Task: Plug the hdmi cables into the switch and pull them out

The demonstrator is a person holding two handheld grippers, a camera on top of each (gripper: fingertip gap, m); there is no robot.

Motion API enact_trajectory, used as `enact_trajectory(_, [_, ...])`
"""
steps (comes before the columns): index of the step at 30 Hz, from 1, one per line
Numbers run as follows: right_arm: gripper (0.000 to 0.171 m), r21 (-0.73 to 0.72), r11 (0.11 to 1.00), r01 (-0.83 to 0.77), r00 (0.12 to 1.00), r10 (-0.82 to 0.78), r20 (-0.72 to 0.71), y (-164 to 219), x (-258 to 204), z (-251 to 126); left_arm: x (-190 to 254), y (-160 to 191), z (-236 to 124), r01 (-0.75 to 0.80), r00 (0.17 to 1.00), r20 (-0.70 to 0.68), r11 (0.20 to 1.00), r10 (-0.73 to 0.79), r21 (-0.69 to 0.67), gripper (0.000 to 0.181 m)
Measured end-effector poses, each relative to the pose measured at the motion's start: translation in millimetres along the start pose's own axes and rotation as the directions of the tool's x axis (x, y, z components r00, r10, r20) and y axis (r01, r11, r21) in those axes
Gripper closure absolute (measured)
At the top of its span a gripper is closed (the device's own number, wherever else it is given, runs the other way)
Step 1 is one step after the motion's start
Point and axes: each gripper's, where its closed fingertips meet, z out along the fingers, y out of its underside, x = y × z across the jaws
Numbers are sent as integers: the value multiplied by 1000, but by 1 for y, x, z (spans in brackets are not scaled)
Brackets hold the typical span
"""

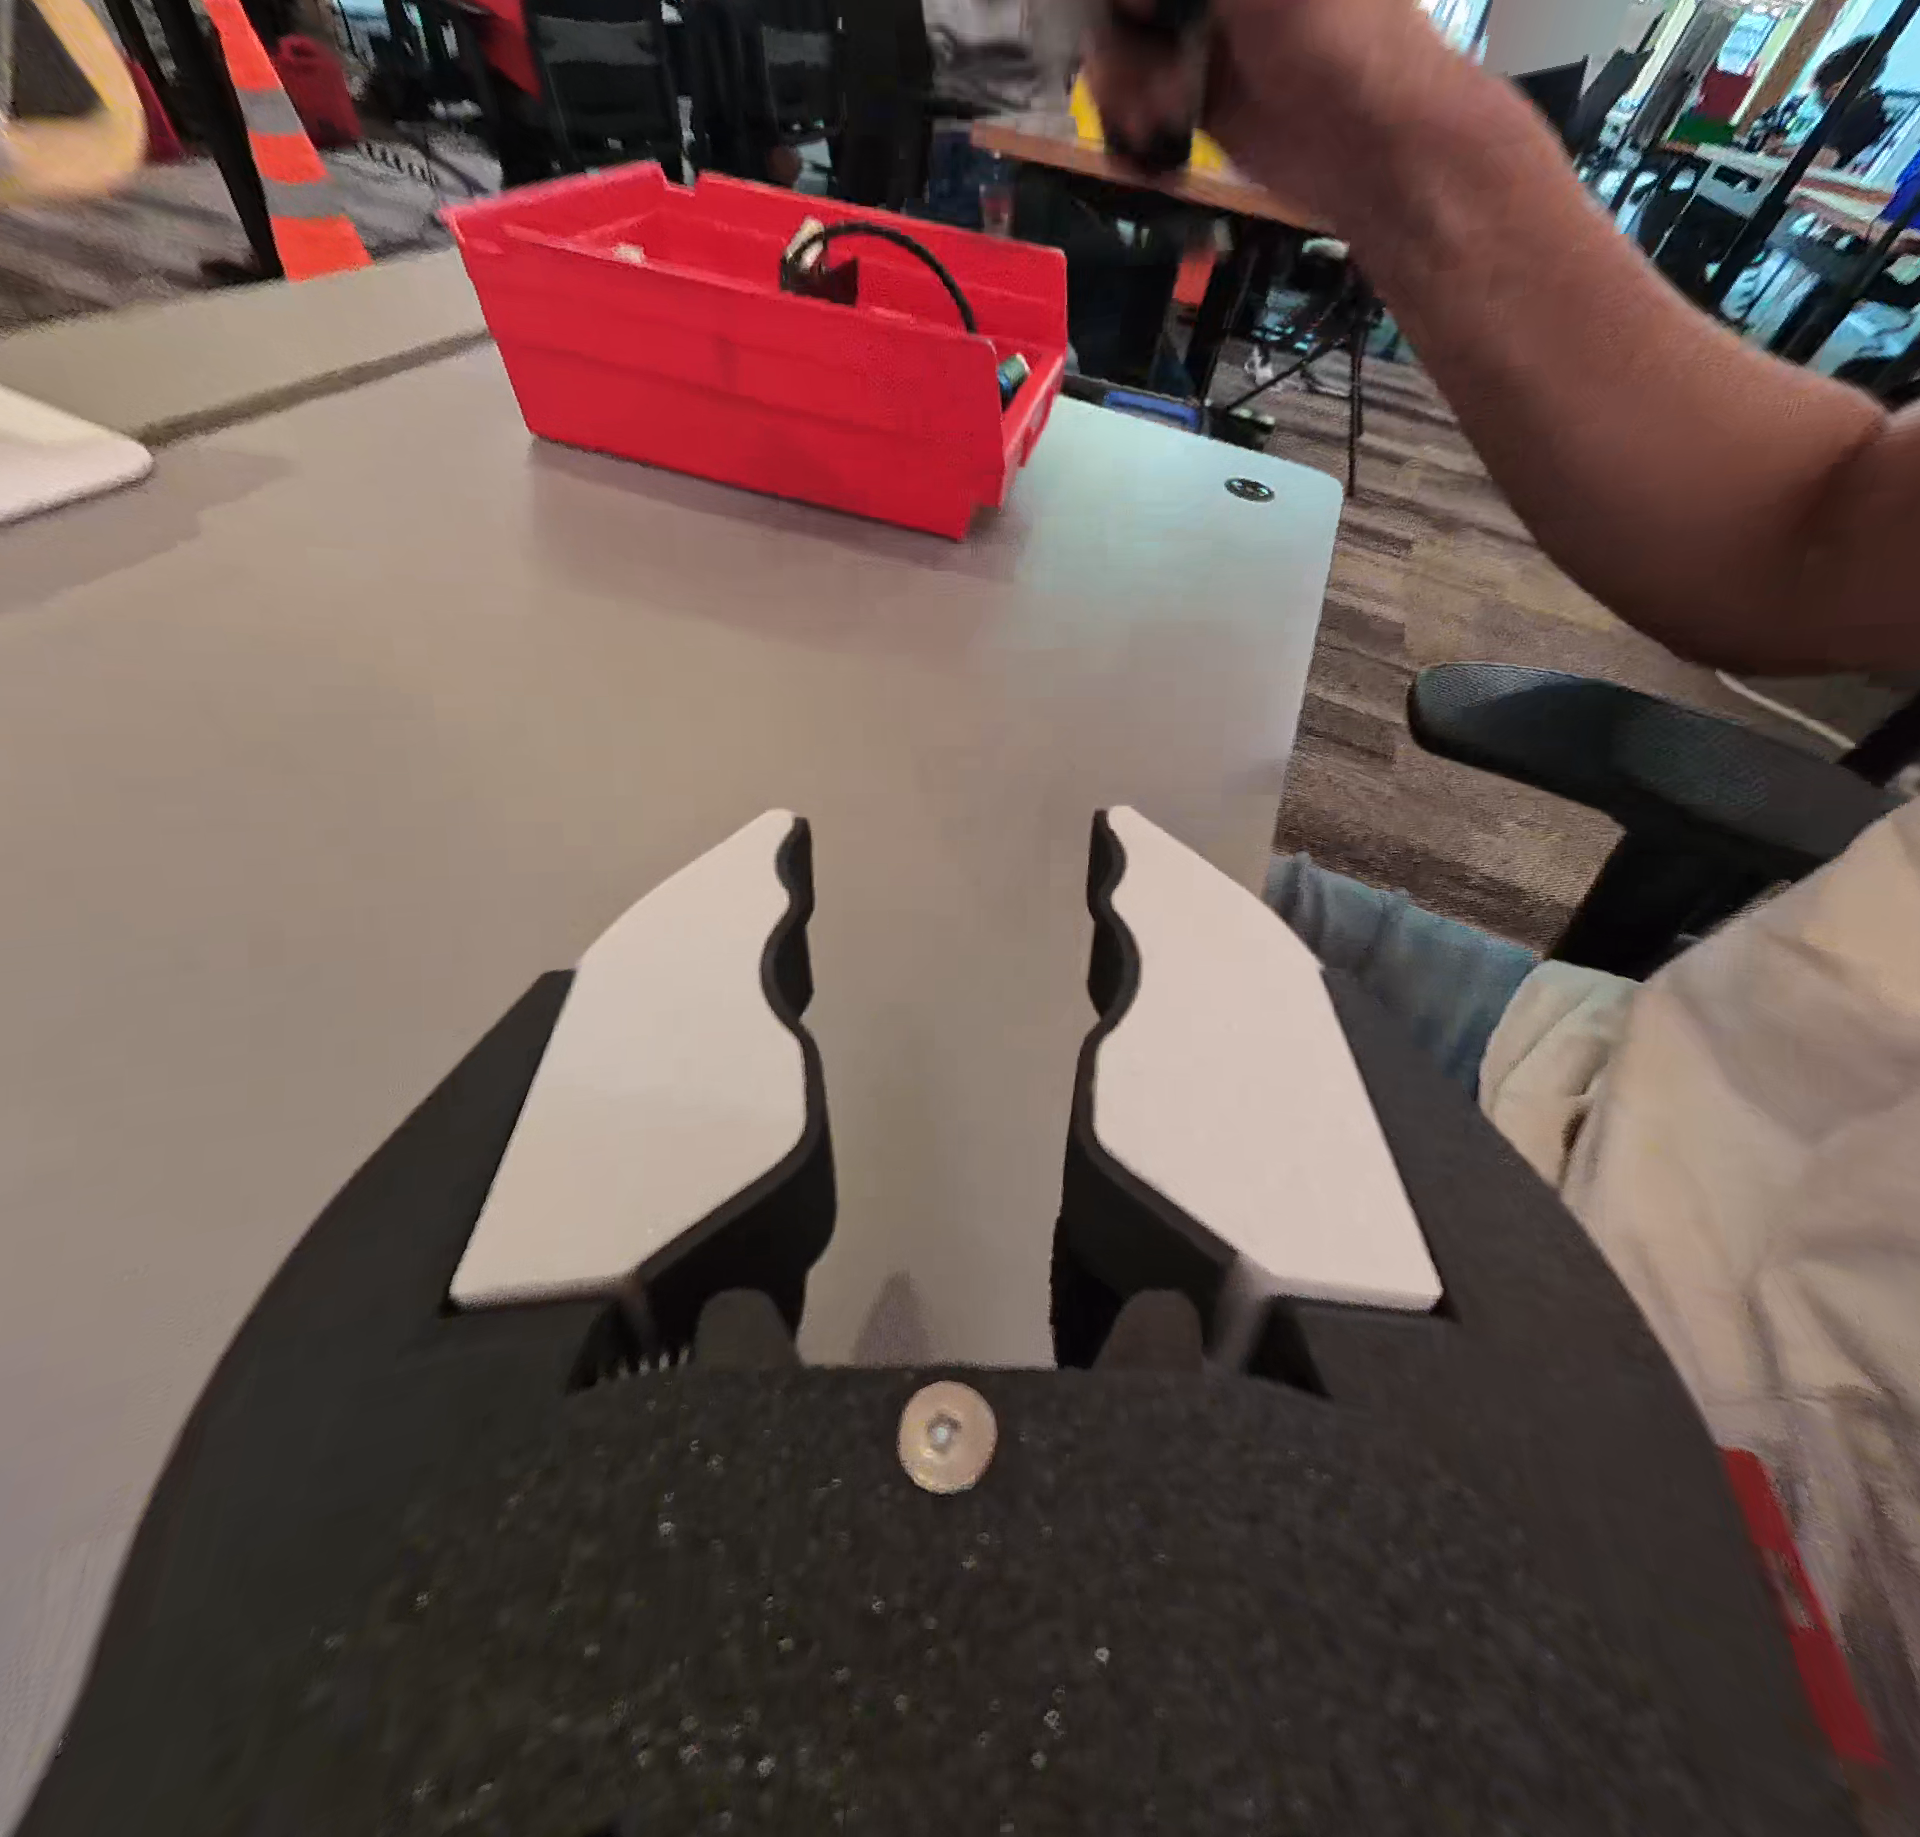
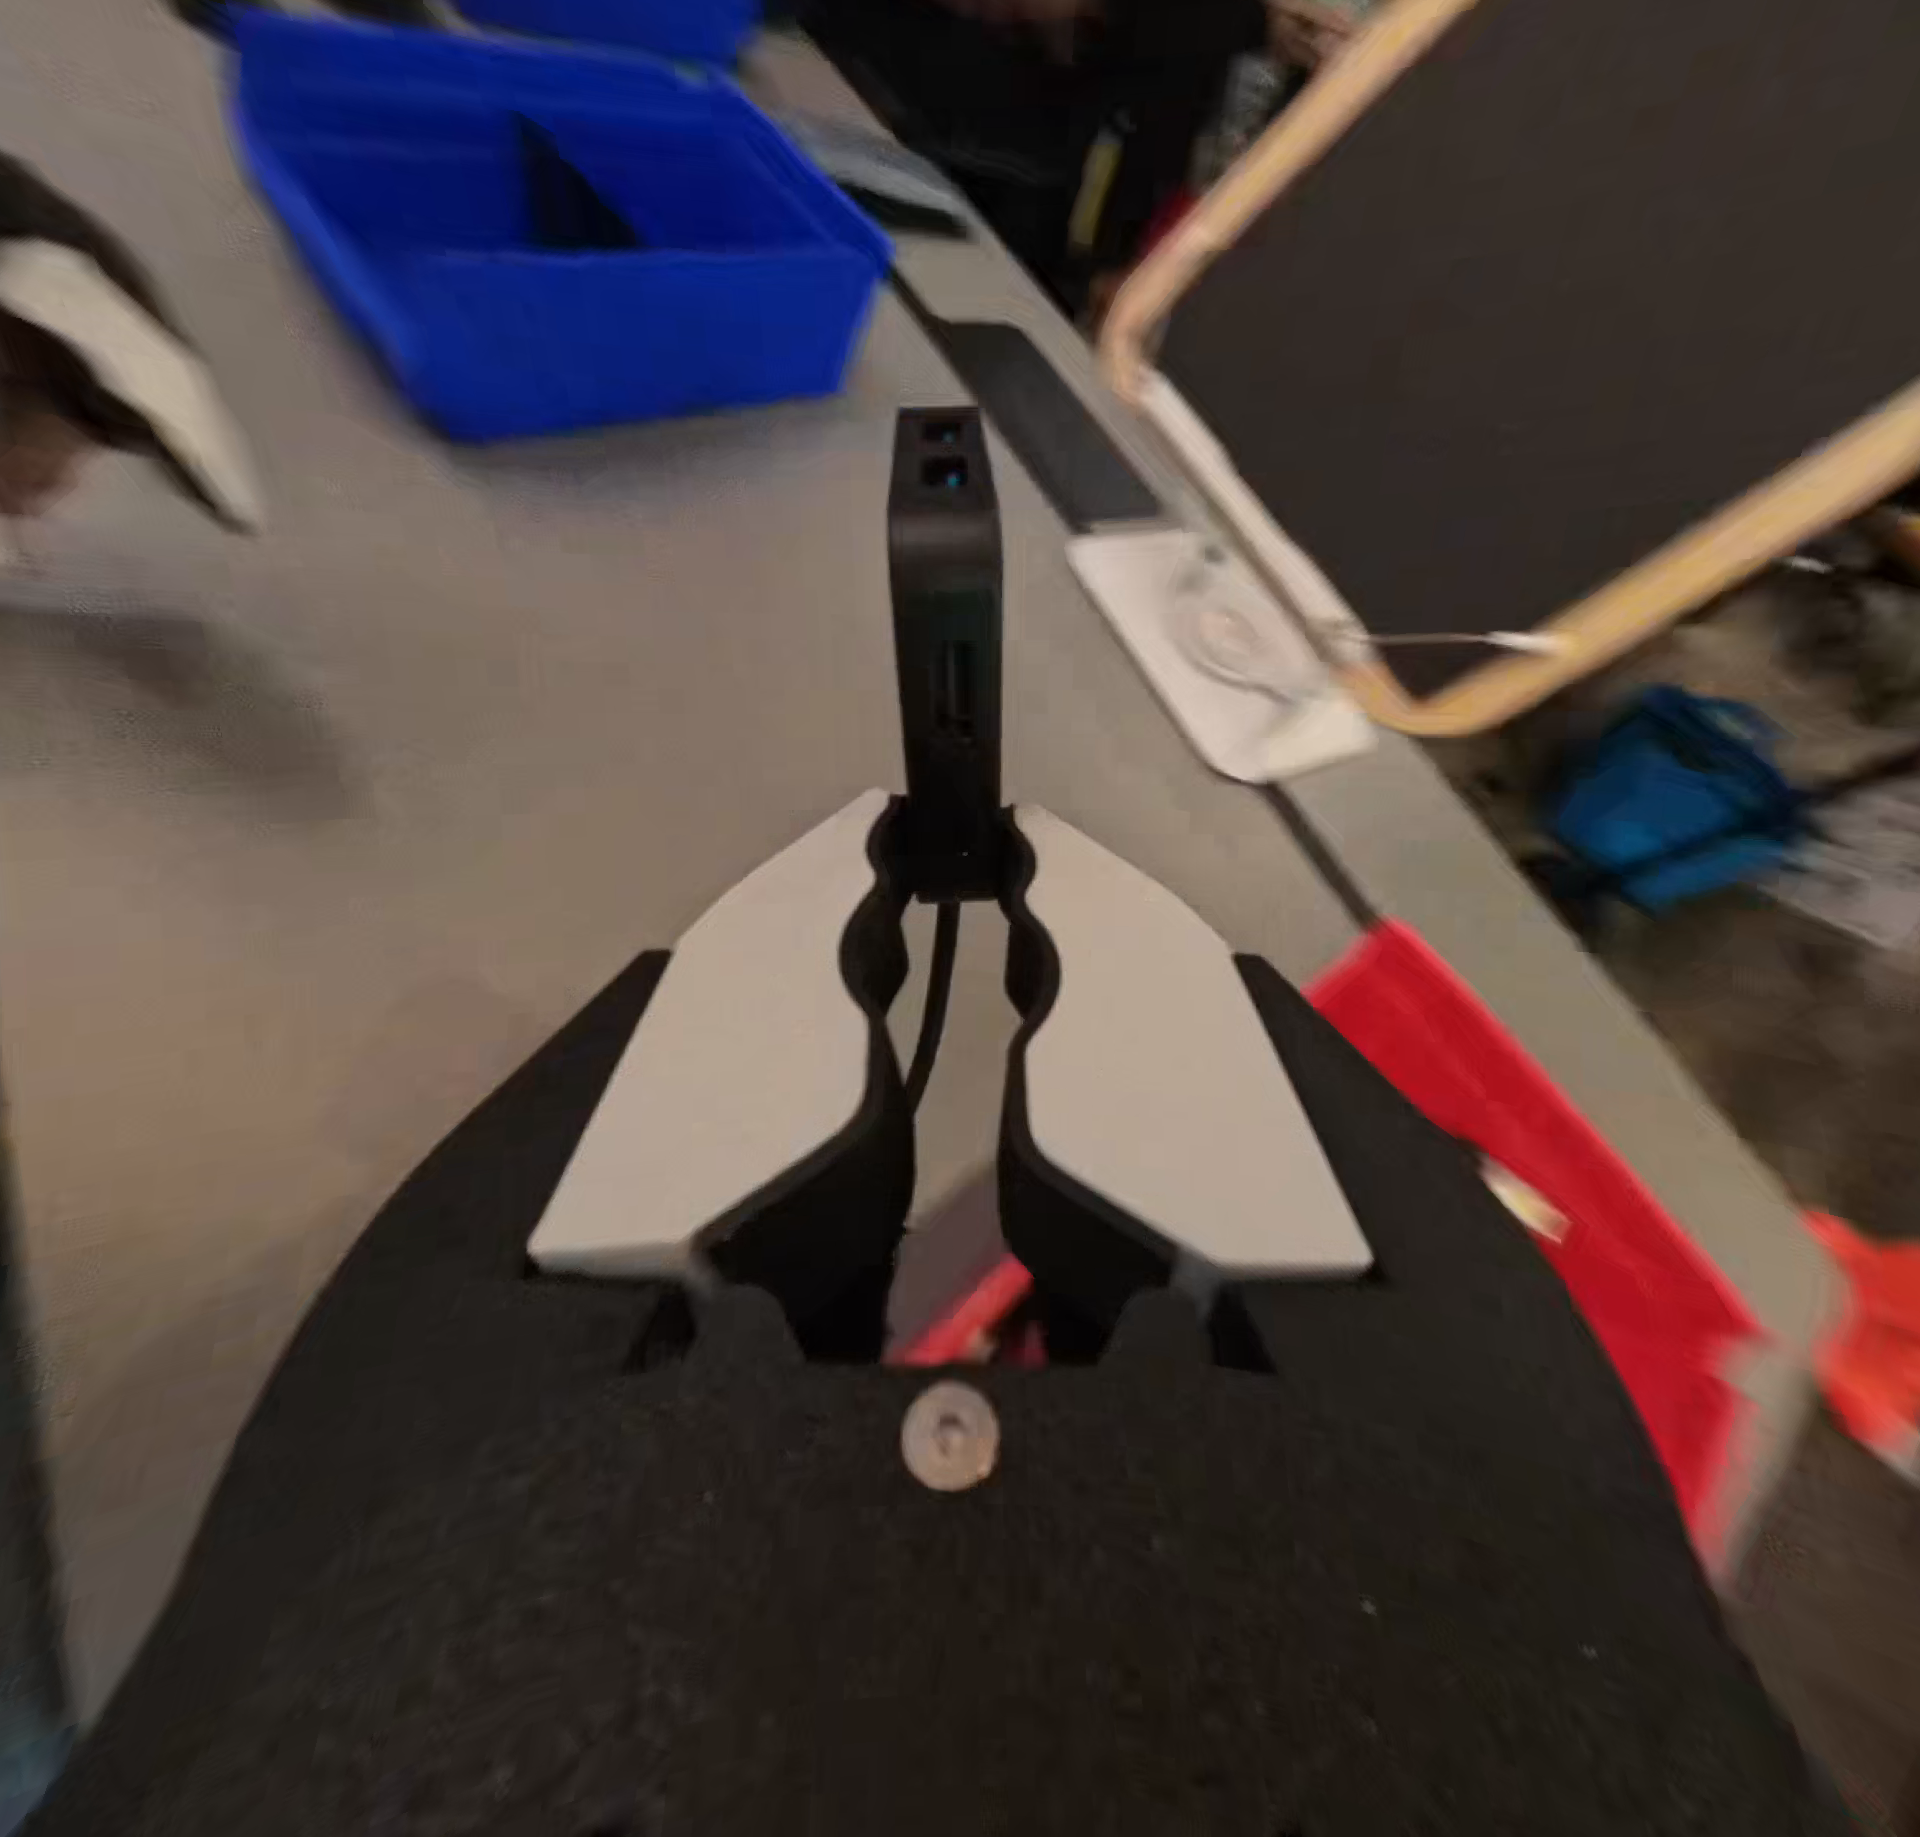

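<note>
2 grippers show, each in its own wrist view. In the right wrist view the right gripper (image 2: 948, 852) has its jaws clenched on the near end of the black switch (image 2: 943, 582), which stands out forward past the fingertips, edge-on, with 2 small ports at its far end and 1 longer slot on the side facing the camera. 1 thin black cable (image 2: 930, 998) runs back from the switch between the 2 fingers. Beyond it lies the grey table (image 2: 499, 748), with a blue bin (image 2: 540, 260) far left and a white pad (image 2: 1216, 634) to the right; the view is blurred.

In the left wrist view the left gripper (image 1: 948, 842) hangs over the bare table (image 1: 520, 748), jaws released and apart with nothing between them. Far ahead sits a red bin (image 1: 748, 374) holding a black hdmi cable (image 1: 894, 260), its plug end poking up above the rim. A bare forearm (image 1: 1538, 333) crosses the upper right, its hand (image 1: 1247, 52) gripping a dark handle. An orange cone (image 1: 281, 146) stands far left on the floor.
</note>
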Motion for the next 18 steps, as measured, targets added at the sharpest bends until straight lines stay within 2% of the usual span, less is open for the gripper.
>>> enact_trajectory(2, [156,-151,986,73,976,-102,-192,8,79,-26,3,11,2,40,999,-1,999,-40,-14,132])
enact_trajectory(5, [156,-368,922,118,912,-247,-326,29,182,-36,6,18,9,49,999,-10,998,-50,-41,133])
enact_trajectory(6, [156,-450,879,156,909,-306,-284,42,203,-29,7,18,11,49,999,-20,998,-50,-42,133])
enact_trajectory(8, [155,-577,771,270,927,-369,-59,82,212,-3,10,21,14,48,998,-35,997,-50,-55,134])
enact_trajectory(10, [156,-692,633,347,929,-330,164,132,205,16,12,23,14,32,999,-33,997,-34,-73,136])
enact_trajectory(12, [156,-760,504,411,910,-270,313,174,198,27,10,23,13,13,1000,-20,997,-15,-77,138])
enact_trajectory(14, [156,-796,413,443,896,-217,387,204,199,35,9,23,12,13,1000,-21,997,-14,-72,139])
enact_trajectory(18, [156,-826,314,468,880,-79,468,248,196,45,6,26,11,30,999,-28,997,-32,-73,140])
